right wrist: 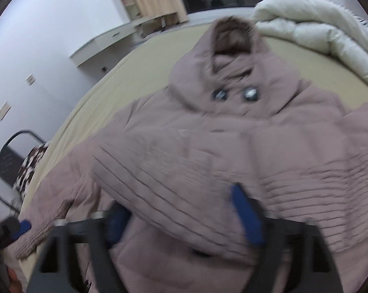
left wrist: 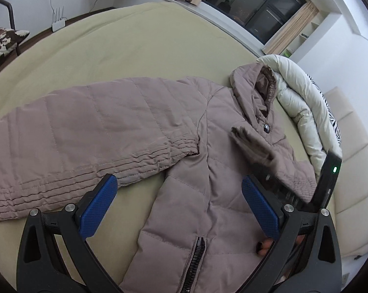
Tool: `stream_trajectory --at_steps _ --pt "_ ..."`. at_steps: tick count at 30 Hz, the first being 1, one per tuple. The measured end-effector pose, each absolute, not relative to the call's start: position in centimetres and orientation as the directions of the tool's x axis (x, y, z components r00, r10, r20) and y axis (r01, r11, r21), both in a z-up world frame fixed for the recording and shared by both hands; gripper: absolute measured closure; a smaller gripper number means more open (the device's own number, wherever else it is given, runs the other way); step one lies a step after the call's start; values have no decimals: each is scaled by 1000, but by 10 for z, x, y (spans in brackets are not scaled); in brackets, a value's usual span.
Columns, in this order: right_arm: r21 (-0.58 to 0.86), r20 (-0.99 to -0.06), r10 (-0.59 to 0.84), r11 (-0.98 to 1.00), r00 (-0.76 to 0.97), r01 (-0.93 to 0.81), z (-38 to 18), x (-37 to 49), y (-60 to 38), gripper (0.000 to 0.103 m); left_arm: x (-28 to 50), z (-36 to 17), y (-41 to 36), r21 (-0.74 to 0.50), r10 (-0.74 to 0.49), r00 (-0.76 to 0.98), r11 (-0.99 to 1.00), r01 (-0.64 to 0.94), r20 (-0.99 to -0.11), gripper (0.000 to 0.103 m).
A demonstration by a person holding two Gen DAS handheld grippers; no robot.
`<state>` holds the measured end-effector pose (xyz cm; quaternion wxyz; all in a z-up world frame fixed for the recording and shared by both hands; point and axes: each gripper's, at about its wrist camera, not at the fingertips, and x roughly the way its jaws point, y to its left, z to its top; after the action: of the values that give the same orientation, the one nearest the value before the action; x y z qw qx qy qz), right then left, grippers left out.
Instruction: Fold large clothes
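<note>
A dusty-pink padded coat (left wrist: 208,171) with a hood (left wrist: 252,85) lies front up on the beige bed (left wrist: 135,48). One sleeve (left wrist: 74,134) stretches out flat to the left. The other sleeve lies folded across the chest, its brown cuff (left wrist: 252,146) near the collar snaps. My left gripper (left wrist: 179,197) hovers open over the chest above the zipper (left wrist: 196,256), with nothing between its blue pads. The right wrist view is blurred: my right gripper (right wrist: 181,219) stands wide open above the folded sleeve (right wrist: 184,171), its pads apart from the cloth. Its black body (left wrist: 330,183) shows at the coat's right edge.
A white duvet (left wrist: 296,97) is bunched against the cream padded headboard (left wrist: 350,146) beyond the hood. A chair with a brown patterned cushion (left wrist: 3,41) stands off the bed's far left. Bare beige sheet lies beyond the outstretched sleeve.
</note>
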<state>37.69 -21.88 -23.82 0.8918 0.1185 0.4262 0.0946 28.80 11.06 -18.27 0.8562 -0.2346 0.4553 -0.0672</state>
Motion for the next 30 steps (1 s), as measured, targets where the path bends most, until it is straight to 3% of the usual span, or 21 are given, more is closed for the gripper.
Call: stream_trajectory --at_steps 3,7,11,15,16,17,19,20,22,30 --pt "282 -734 298 951 610 -124 -235 356 -213 0 301 -185 101 -486 -359 569 870 -83 -739 0" --pt "378 -708 371 918 601 -122 -216 310 -217 0 323 -185 59 -509 -421 519 860 -32 -744 0" --pt "471 -664 373 882 648 -24 -206 258 -266 0 354 -197 -2 -504 -458 436 864 11 -775 0" --pt "664 -597 424 737 682 124 -222 239 -341 0 391 -227 -57 -446 -429 337 895 29 -838 2" --pt "702 -584 432 695 687 159 -229 237 -357 0 398 -234 -66 -431 -417 326 902 34 -848 11" --pt "732 -570 438 655 695 188 -237 236 -371 0 405 -241 -75 -415 -406 310 909 39 -860 35" --pt "783 -528 450 587 720 207 -248 233 -393 1 413 -251 -82 -422 -415 290 906 44 -862 54" --pt "803 -507 454 558 732 209 -251 232 -401 3 418 -249 -84 -416 -412 294 908 52 -862 68" --pt "847 -457 456 486 764 216 -256 234 -417 3 426 -238 -80 -421 -420 316 904 68 -850 80" --pt "944 -320 478 232 818 234 -268 281 -448 0 459 -216 -11 -442 -370 458 895 -58 -809 85"
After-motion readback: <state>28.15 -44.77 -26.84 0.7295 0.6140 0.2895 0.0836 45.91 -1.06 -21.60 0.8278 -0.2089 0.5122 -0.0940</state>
